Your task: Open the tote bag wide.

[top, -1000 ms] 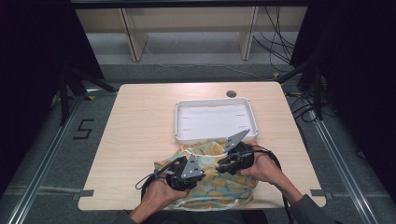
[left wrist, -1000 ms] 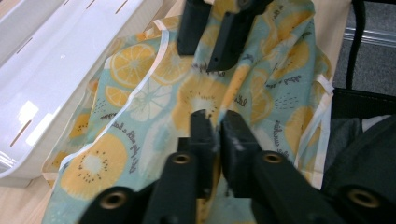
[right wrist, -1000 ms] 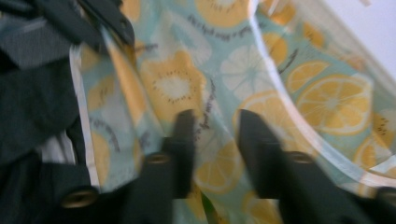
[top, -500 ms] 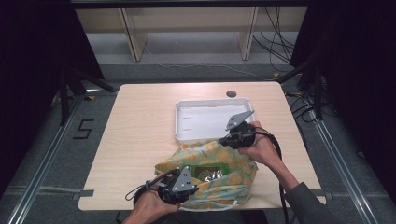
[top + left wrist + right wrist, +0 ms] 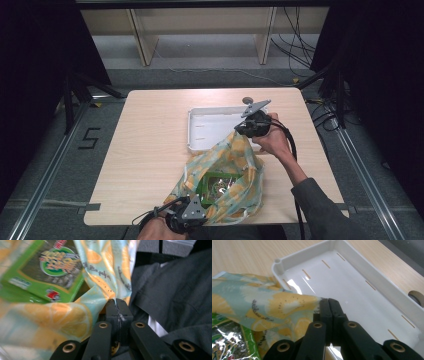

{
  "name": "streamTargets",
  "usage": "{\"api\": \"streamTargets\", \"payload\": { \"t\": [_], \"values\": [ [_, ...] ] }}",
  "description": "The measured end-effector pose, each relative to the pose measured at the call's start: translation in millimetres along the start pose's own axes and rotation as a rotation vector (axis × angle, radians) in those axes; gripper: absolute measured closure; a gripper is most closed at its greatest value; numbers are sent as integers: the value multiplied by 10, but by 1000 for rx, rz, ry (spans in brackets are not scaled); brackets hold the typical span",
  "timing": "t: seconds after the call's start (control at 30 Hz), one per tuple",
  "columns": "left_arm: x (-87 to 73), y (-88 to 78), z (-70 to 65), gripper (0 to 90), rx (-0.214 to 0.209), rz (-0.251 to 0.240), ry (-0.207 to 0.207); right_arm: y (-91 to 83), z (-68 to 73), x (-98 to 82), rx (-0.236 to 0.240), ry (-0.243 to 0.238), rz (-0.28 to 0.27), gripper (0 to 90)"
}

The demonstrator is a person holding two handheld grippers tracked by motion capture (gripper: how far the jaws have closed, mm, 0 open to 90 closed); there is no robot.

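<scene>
Between both grippers' closed jaws, opposite edges of the lemon-print bag (image 5: 235, 170).

The light wooden table (image 5: 150, 150) carries a white tray (image 5: 200, 131) (its bottom has small slots) on the far right part, and a lemon-printed bag (image 5: 235, 190) lies at the near edge

Green packet (image 5: 47, 270) lettering blurred, unreadable.
</scene>
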State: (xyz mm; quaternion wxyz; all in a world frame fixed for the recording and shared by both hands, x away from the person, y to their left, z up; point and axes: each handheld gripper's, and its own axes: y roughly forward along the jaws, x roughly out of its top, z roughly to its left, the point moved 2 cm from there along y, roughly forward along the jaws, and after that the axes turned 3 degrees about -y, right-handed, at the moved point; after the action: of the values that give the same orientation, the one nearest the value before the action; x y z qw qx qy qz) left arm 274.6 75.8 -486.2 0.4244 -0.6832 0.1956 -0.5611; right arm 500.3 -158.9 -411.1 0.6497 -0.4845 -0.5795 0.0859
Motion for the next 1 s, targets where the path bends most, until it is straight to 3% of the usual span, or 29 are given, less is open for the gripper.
{"api": "streamTargets", "payload": {
  "t": [0.07, 0.1, 0.17, 0.2, 0.27, 0.3, 0.33, 0.37, 0.43, 0.53, 0.6, 0.67, 0.7, 0.73, 0.8, 0.83, 0.87, 0.97, 1.0],
  "values": [
    [6, -6, 13, 889, 1, -10, -6, 33, -18, -14, -1, 5, 0, 900],
    [18, -20, 12, 881, 2, -33, -39, 29, -9, -17, 8, 21, 9, 900],
    [54, -72, 27, 809, -8, -45, -35, 53, -9, -32, 13, 9, -15, 900],
    [103, -100, 13, 777, -1, -105, -69, 40, 12, -33, 23, 21, -20, 900],
    [197, -194, 33, 684, 7, -158, -85, -7, 73, -29, 35, 46, -32, 882],
    [253, -253, 41, 621, 26, -176, -94, -35, 90, -27, 24, 59, -42, 839],
    [312, -314, 62, 587, 40, -197, -78, -74, 108, -22, 38, 40, -55, 800],
    [357, -359, 75, 540, 50, -209, -73, -155, 187, -16, 69, 51, -77, 695],
    [487, -481, 116, 527, 84, -254, -86, -224, 231, -17, 63, 52, -83, 659],
    [617, -609, 255, 501, 130, -253, -68, -429, 409, -38, 135, 35, -120, 571],
    [647, -621, 356, 493, 177, -276, -94, -540, 523, -94, 175, 30, -132, 534],
    [654, -623, 498, 459, 236, -262, -122, -593, 671, -196, 231, 21, -125, 501],
    [651, -630, 573, 459, 263, -248, -123, -593, 671, -196, 231, 21, -125, 501],
    [646, -624, 638, 451, 287, -250, -135, -589, 720, -231, 256, -16, -120, 492],
    [631, -605, 754, 434, 316, -220, -155, -592, 836, -309, 286, -22, -96, 475],
    [627, -577, 795, 410, 307, -193, -163, -581, 904, -358, 305, -38, -77, 470],
    [617, -563, 844, 384, 310, -152, -145, -570, 959, -394, 320, -51, -61, 462],
    [615, -451, 932, 403, 305, -137, -174, -492, 1141, -495, 371, -91, -23, 437],
    [617, -406, 962, 403, 293, -126, -177, -492, 1141, -495, 371, -91, -23, 437]
  ]
}}
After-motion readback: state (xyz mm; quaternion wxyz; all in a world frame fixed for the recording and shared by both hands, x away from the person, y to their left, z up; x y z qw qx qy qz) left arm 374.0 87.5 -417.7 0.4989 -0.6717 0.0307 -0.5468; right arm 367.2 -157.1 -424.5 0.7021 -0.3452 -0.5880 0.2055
